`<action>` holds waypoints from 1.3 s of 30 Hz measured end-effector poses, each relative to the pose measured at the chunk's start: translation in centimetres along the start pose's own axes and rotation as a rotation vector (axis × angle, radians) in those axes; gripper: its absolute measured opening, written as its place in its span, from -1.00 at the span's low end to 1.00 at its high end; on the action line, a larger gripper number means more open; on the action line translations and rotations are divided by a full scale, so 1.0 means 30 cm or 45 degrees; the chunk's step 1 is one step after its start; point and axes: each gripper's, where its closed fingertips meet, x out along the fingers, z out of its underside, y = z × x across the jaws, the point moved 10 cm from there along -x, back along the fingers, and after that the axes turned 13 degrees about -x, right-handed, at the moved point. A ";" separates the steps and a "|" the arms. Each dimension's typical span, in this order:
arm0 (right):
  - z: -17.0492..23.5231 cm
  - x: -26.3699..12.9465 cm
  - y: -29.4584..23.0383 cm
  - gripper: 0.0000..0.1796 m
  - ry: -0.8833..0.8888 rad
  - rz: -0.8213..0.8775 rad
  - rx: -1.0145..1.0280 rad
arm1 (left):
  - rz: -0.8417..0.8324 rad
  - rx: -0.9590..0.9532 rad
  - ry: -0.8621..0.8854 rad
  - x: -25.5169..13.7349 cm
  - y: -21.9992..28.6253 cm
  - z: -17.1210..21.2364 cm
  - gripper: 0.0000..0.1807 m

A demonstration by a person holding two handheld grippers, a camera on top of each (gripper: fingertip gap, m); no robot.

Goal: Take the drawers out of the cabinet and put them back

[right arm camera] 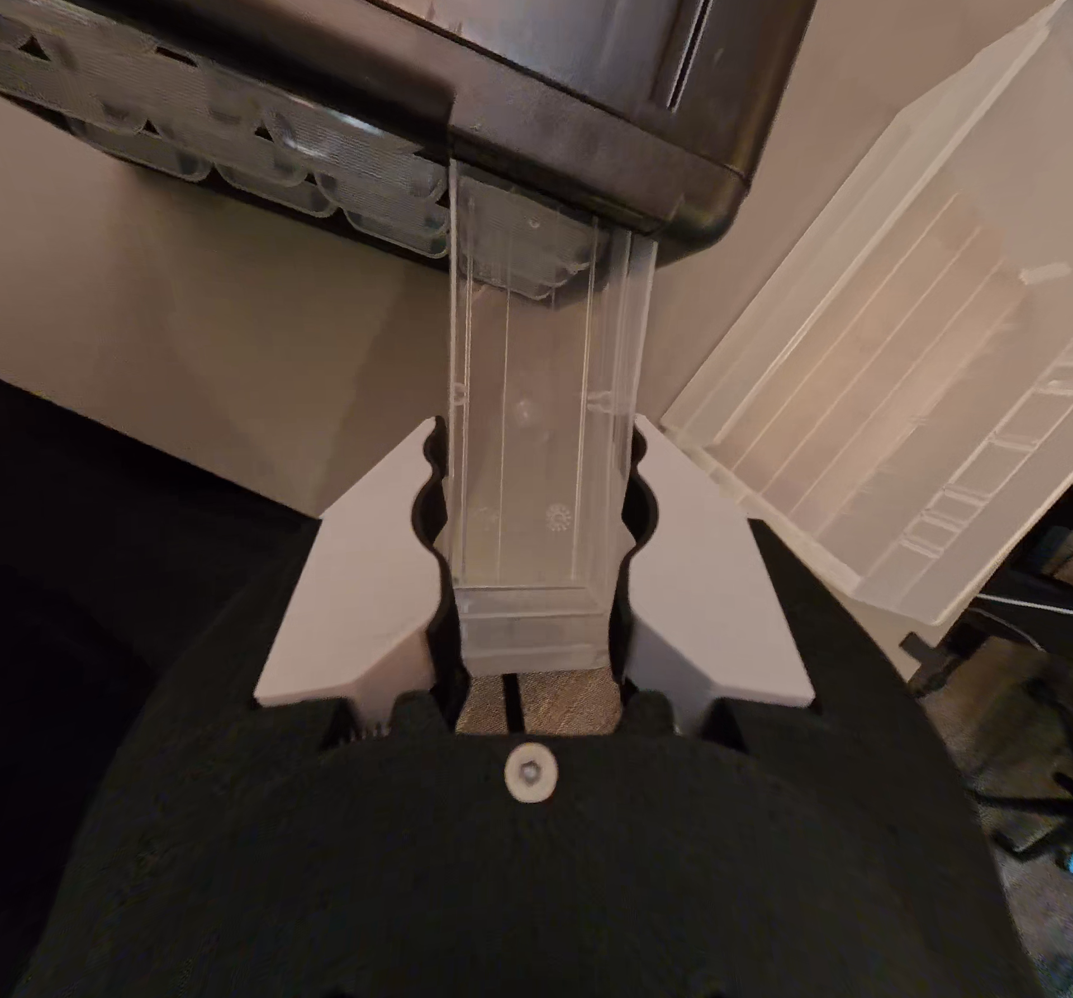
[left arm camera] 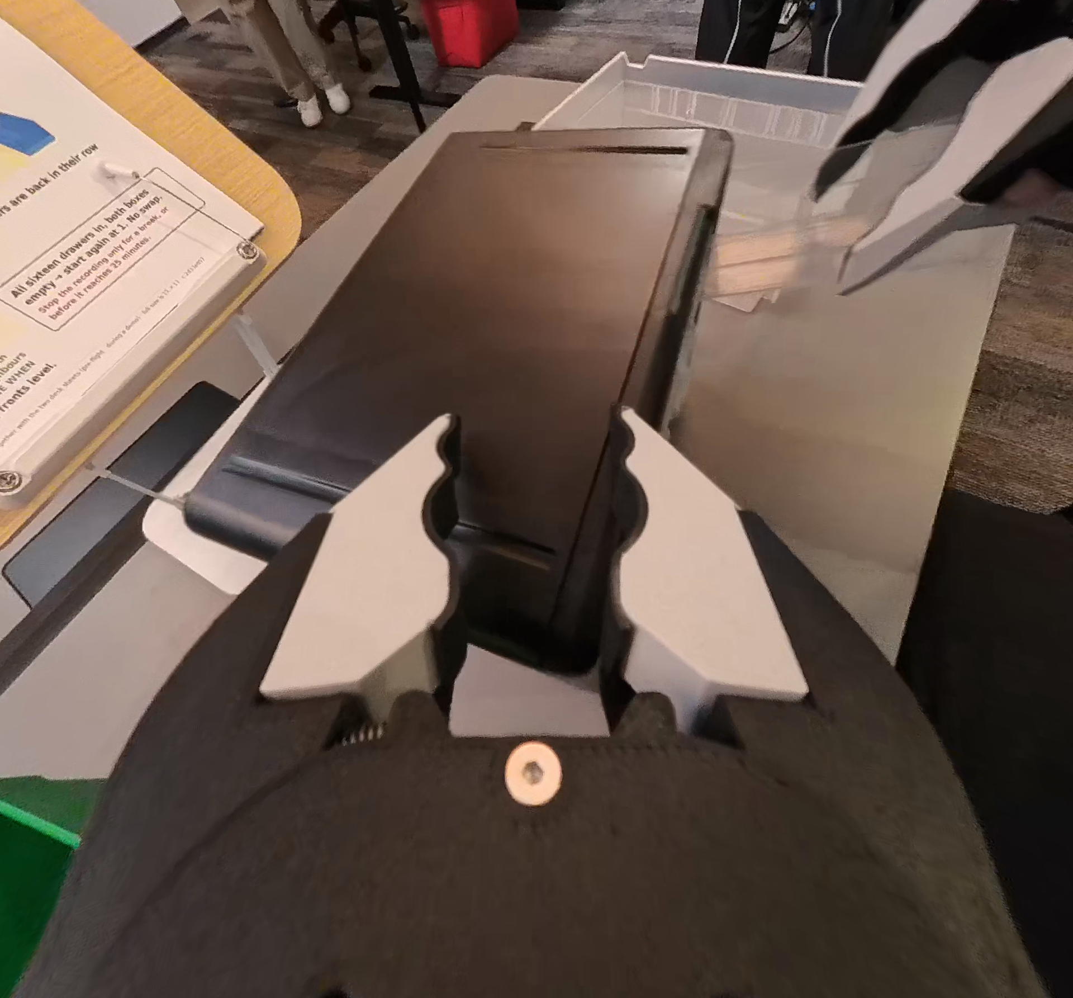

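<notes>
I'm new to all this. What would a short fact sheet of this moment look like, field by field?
Cabinet: black cabinet on a grey table
Left gripper: left gripper clamped on the cabinet's near end
Right gripper: right gripper shut on a clear drawer
Drawer position: partly inside the cabinet's end slot
Other drawers: clear fronts seated in their row
Nearby: white bin beside the cabinet; instruction sheet to the left

Left gripper fingers straddle black cabinet; right gripper grips clear drawer.
</notes>
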 end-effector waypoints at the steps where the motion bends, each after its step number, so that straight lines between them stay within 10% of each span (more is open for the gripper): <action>1: -0.011 0.008 0.015 -0.34 0.004 0.007 -0.021 | 0.006 -0.005 -0.015 -0.002 0.003 -0.002 -0.48; 15: -0.187 0.072 0.095 -0.36 -0.222 -0.004 -0.162 | -0.060 0.209 -0.015 0.028 0.004 -0.016 -0.61; 24: -0.092 0.084 0.030 -0.34 0.042 0.104 -0.013 | -0.082 0.224 0.006 0.032 0.017 -0.015 -0.64; 29: -0.106 0.114 0.041 -0.02 -0.007 0.138 -0.097 | -0.088 0.211 0.005 0.030 0.014 -0.016 -0.69; 39: -0.151 0.127 0.054 -0.35 0.093 0.013 0.002 | -0.093 0.208 0.010 0.031 0.013 -0.017 -0.69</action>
